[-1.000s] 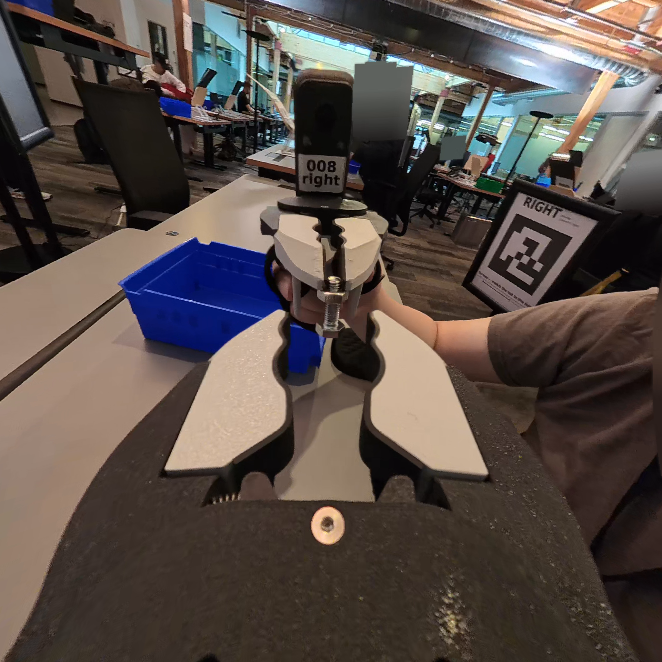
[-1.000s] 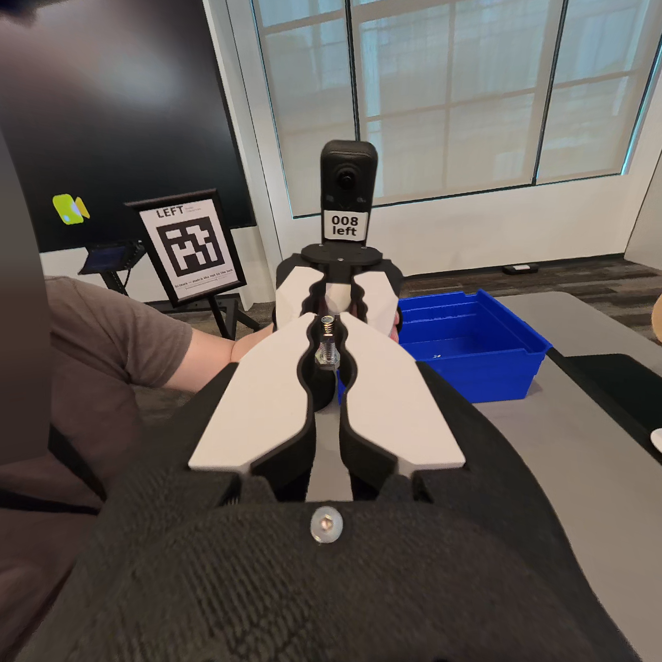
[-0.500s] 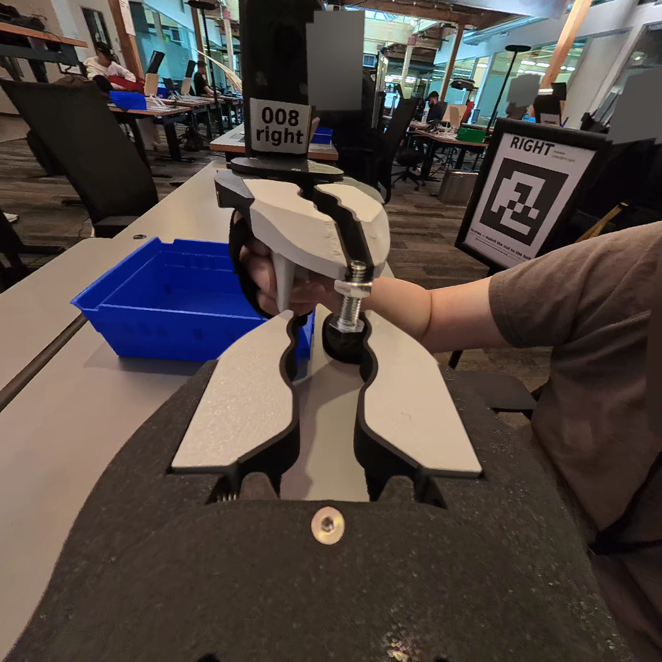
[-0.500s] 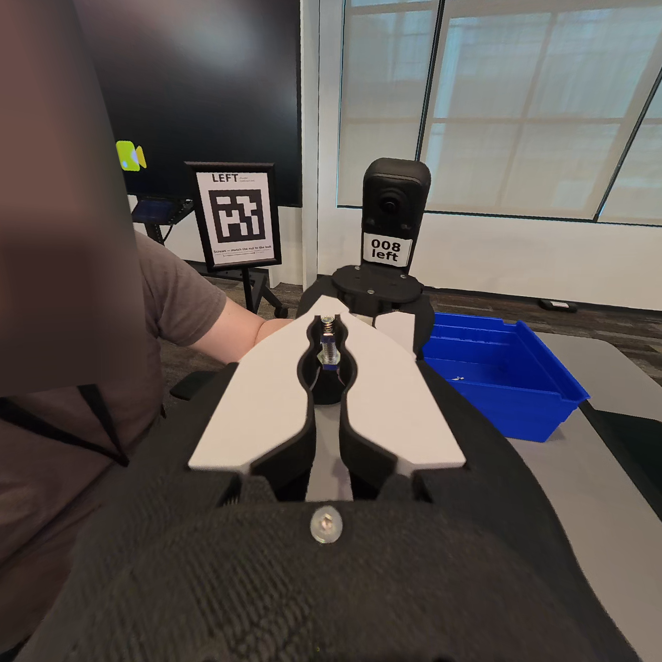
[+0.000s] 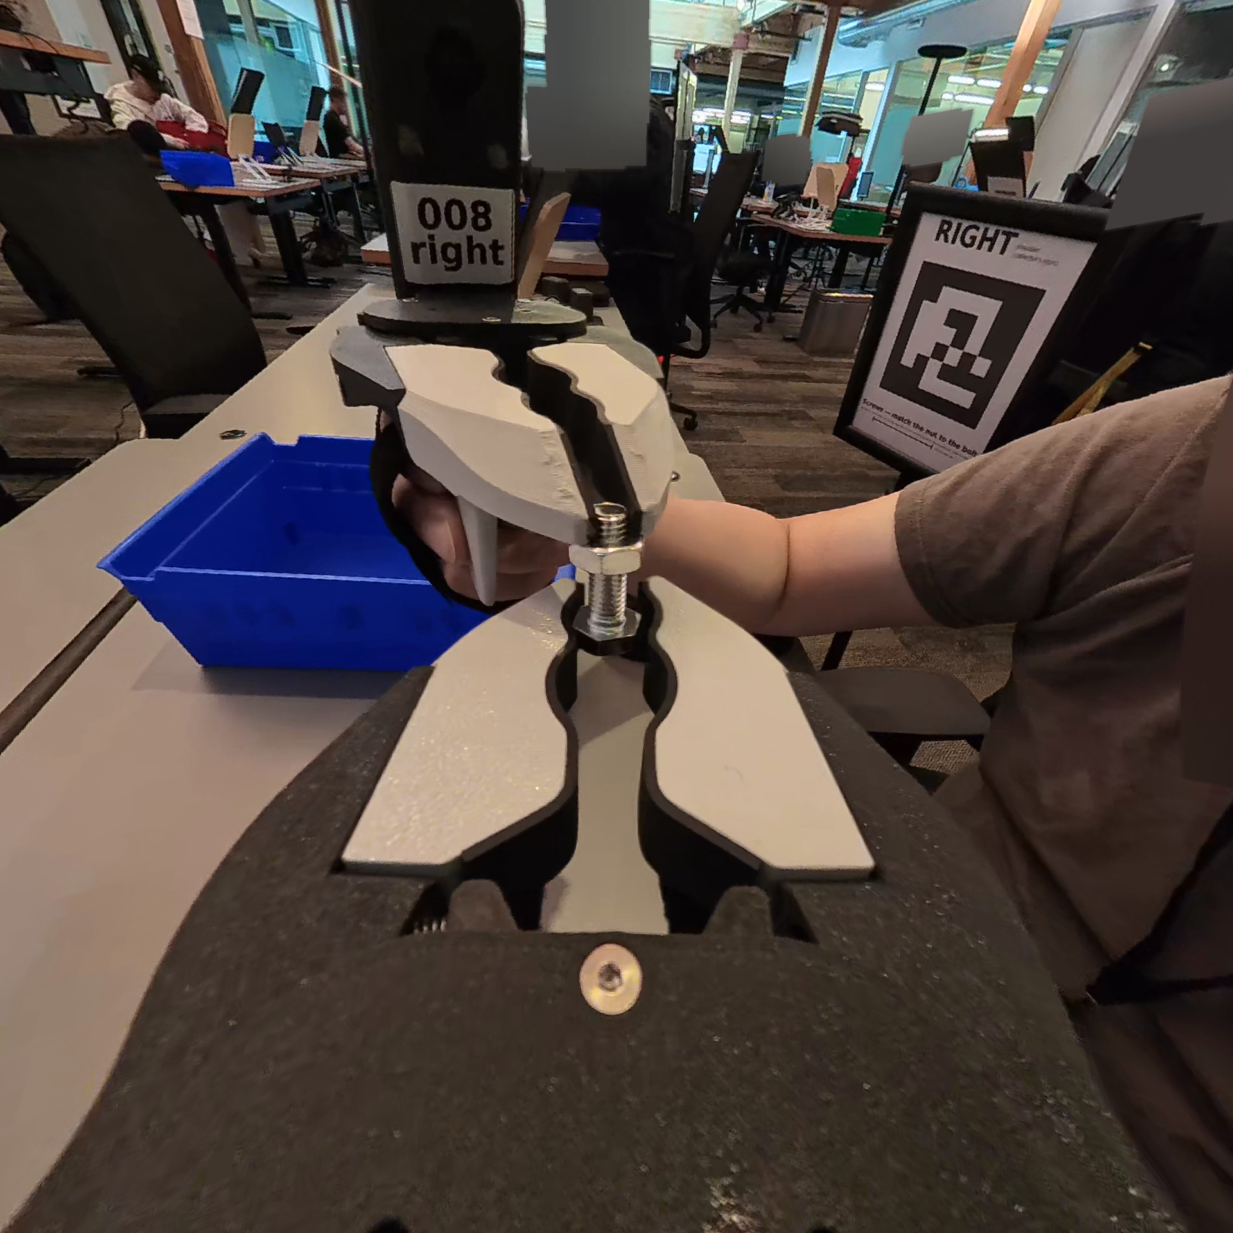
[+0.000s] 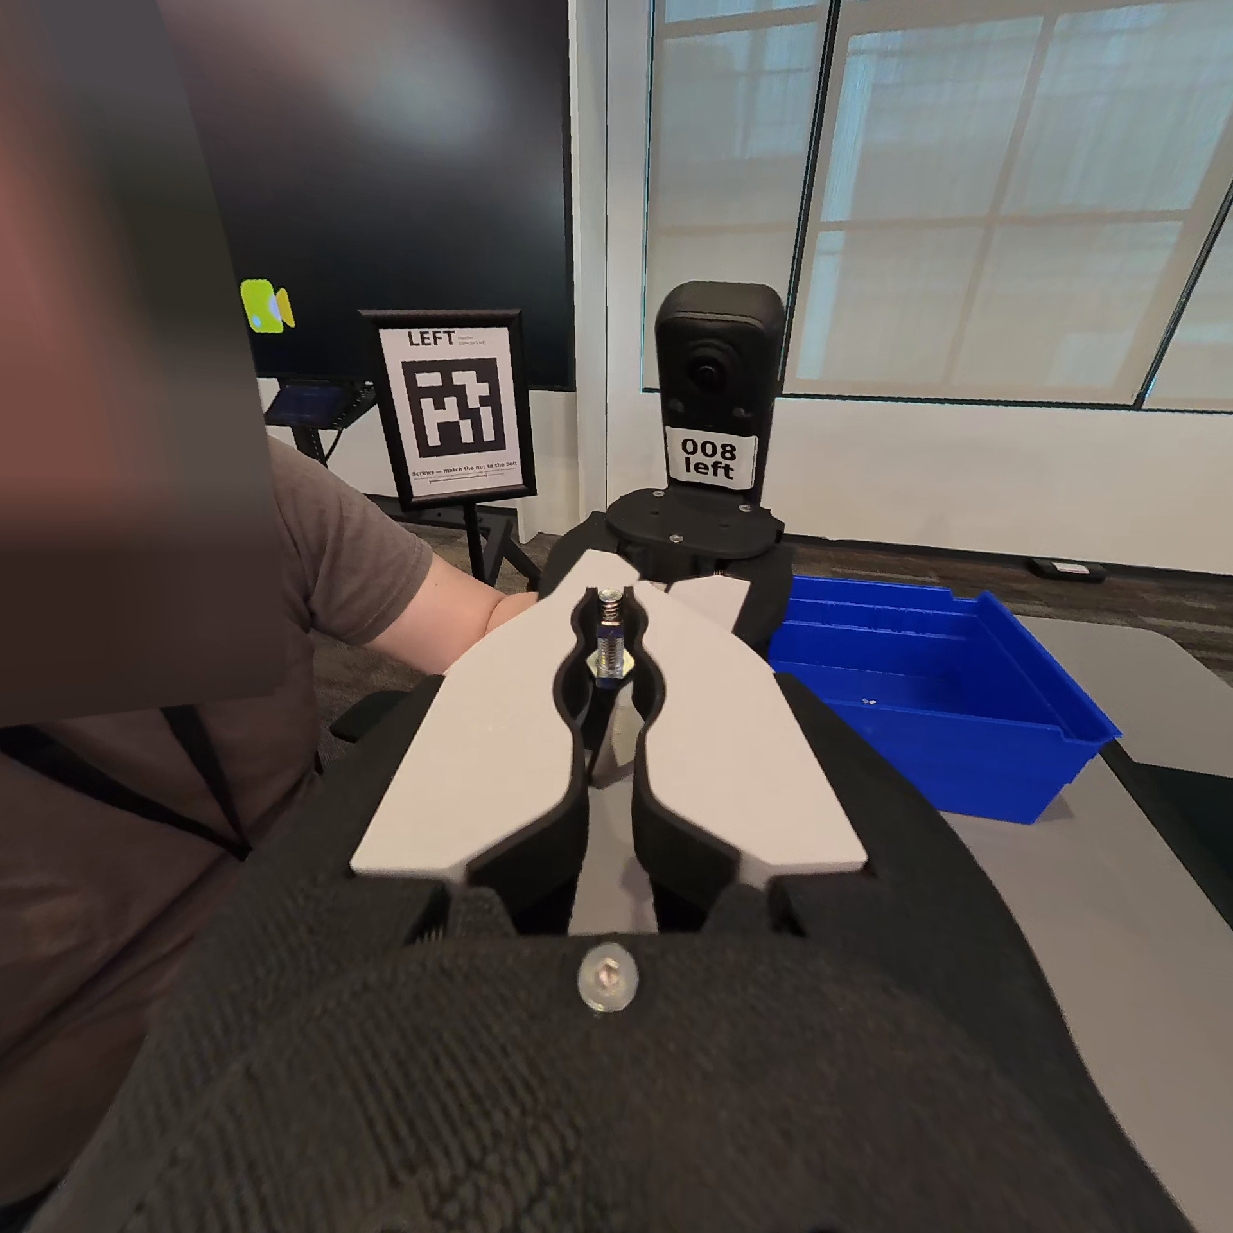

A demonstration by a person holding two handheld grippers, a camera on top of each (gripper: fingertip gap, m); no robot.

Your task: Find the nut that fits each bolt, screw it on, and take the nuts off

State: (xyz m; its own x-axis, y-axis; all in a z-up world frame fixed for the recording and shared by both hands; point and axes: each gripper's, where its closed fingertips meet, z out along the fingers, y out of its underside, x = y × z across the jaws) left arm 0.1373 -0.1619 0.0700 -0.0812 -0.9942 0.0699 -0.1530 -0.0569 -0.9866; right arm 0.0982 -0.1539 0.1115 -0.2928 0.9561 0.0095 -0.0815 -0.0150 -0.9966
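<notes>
Two grippers meet over the grey table (image 5: 133,767), sharing one bolt (image 5: 606,594) between them. Only the left wrist view shows the table running back at 11 o'clock toward desks and chairs, with a framed sign (image 5: 961,333) at 2 o'clock; only the right wrist view shows the windows, a dark screen and another framed sign (image 6: 457,407) at 11 o'clock. Bare table lies at 9 o'clock of the left gripper (image 5: 604,630), and its near edge falls off toward the person's arm (image 5: 767,567) at 3 o'clock. A blue bin (image 5: 280,574) sits at 10 o'clock in the left view and at 2 o'clock in the right view; one tiny pale speck (image 6: 867,701) lies on its floor, too small to identify.

Left gripper: narrow, its tips pinched on the bolt's hexagonal head at the lower end. Right gripper (image 6: 608,607): nearly closed on the bolt's upper threaded end, seen from the left view coming down at 12 o'clock. A nut (image 5: 604,555) sits on the thread just below the right gripper's tips, well short of the head.
</notes>
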